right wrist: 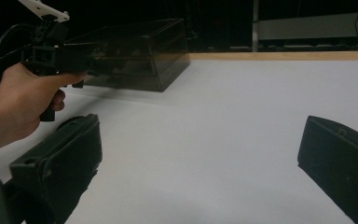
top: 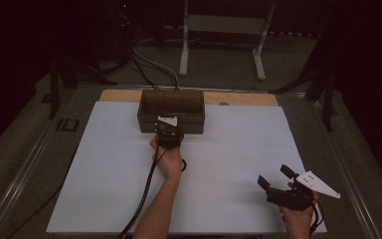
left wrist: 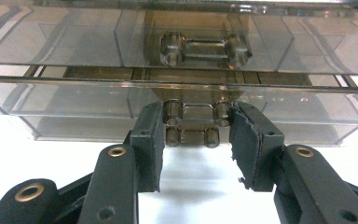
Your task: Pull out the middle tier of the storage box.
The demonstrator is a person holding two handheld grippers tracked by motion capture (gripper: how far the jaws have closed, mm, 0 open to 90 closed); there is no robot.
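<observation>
Left gripper [left wrist: 196,135] jaws flank clear-plastic drawer handle [left wrist: 195,122] — seemingly touching

Bare forearms, black grippers, brass-ringed fingers [left wrist: 149,140], white three-cornered plates, black trailing cables

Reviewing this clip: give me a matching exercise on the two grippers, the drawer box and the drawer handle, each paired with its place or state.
Things:
1. left gripper
2. right gripper
3. drawer box
4. lower drawer handle

States:
A. open, over bare white table
B. between two jaws
C. far side of table, smoky clear
D. at the box front

Pairs: 1-D, 2-A, 3-C, 4-B
</observation>
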